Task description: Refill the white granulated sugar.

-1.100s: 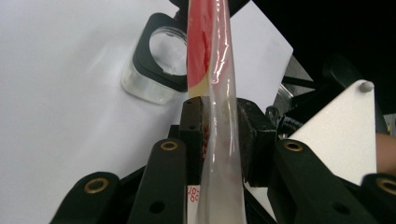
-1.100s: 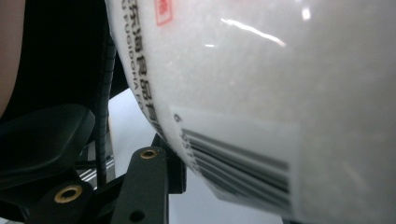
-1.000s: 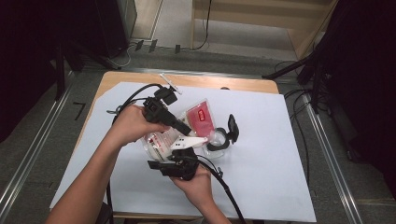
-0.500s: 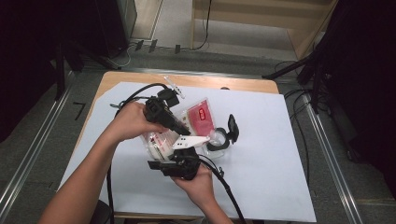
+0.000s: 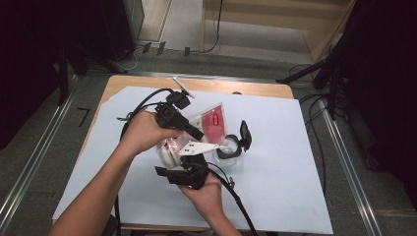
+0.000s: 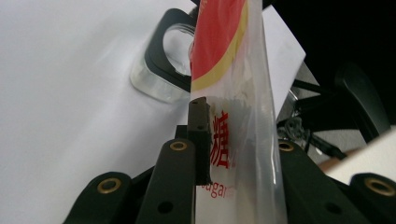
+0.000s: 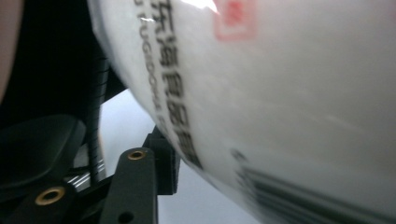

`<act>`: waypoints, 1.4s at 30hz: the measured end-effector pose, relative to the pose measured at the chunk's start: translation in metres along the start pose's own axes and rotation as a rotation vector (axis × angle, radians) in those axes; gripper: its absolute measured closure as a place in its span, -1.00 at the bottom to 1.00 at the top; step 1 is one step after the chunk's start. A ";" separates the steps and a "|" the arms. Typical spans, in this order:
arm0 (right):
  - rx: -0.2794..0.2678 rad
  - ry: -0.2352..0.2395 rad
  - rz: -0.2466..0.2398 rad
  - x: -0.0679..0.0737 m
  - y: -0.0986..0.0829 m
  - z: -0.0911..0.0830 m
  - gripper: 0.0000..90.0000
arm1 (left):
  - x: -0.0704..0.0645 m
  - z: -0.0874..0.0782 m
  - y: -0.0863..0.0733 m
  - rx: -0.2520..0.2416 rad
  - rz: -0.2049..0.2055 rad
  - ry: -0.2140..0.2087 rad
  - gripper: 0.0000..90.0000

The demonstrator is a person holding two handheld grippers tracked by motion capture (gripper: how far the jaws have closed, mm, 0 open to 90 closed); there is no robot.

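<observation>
A white sheet [image 5: 275, 162] covers the table, where a jar [image 5: 230, 146] stands open beside the work. Both grippers clamp one sugar bag [image 6: 229, 93]: the left gripper [image 5: 194, 132] pinches its top, and the right gripper [image 5: 183, 167] grips the bulging lower part, likely to steady it for tearing or pouring.

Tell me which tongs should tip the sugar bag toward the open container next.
Left, likely: the left tongs are shut on the sugar bag, and the open container lies just beyond them.
</observation>
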State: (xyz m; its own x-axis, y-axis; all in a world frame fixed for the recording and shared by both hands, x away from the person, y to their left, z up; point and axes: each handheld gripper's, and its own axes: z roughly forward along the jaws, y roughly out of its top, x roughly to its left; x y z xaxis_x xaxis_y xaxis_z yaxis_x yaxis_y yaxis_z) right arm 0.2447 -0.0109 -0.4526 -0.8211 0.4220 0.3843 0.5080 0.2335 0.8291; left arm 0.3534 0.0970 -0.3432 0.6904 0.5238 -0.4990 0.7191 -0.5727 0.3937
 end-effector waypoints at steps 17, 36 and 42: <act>-0.069 0.022 0.155 -0.003 0.005 -0.006 0.38 | -0.011 -0.002 0.010 -0.021 -0.010 -0.004 0.58; -0.094 -0.010 0.107 -0.003 0.005 -0.006 0.38 | -0.022 0.001 0.017 -0.037 0.004 0.052 0.68; -0.129 -0.005 0.131 -0.003 0.005 -0.009 0.38 | -0.026 0.000 0.016 -0.053 0.028 0.052 0.68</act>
State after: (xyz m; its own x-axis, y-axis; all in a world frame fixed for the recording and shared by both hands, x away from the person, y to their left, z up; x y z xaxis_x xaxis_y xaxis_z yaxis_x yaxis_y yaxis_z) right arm 0.2471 -0.0184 -0.4462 -0.7484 0.4457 0.4911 0.5731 0.0620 0.8171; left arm 0.3467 0.0742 -0.3239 0.7127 0.5409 -0.4466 0.7014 -0.5540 0.4485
